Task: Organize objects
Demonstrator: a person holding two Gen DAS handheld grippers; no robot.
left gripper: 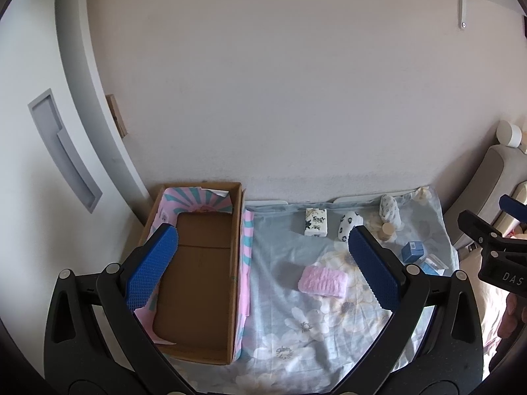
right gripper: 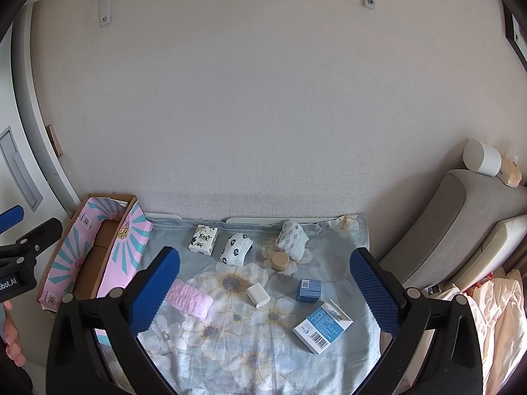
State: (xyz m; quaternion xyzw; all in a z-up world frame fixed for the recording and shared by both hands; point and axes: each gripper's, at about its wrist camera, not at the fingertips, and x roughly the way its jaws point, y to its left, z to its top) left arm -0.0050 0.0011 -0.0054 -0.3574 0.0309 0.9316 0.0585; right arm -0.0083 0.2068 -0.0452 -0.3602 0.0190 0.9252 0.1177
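Cardboard box [left gripper: 201, 273]: open-topped, lined with pink-and-teal striped paper, nothing in it; lies under and ahead of the left gripper [left gripper: 263, 263], whose left finger overhangs its near wall. Stands against the wall, touching the floral sheet [left gripper: 296, 329].

Left gripper: jaws spread wide, nothing between them.

Right gripper [right gripper: 265, 283]: jaws likewise wide apart, holding nothing, hovering over the sheet.

Items on the sheet, placed from the right gripper:
- Pink headband [right gripper: 189, 299], fluffy, just inside the left finger, partly hidden by it.
- White bar [right gripper: 258, 294], small, possibly soap or a charger, between the fingers.
- Dark blue box [right gripper: 308, 290], small, between the fingers toward the right.
- Blue-and-white carton [right gripper: 322, 326], barcode on its near end, closest to the camera, beside the right finger.
- Round jar [right gripper: 280, 261], beige lid, ahead of centre.
- Printed tissue pack [right gripper: 203, 239], far ahead-left, near the wall.
- Two rolled patterned socks [right gripper: 236, 249], [right gripper: 293, 237], far ahead, the right one touching the jar.

Grey cushion [right gripper: 438, 230]: beyond the right finger, off the sheet.
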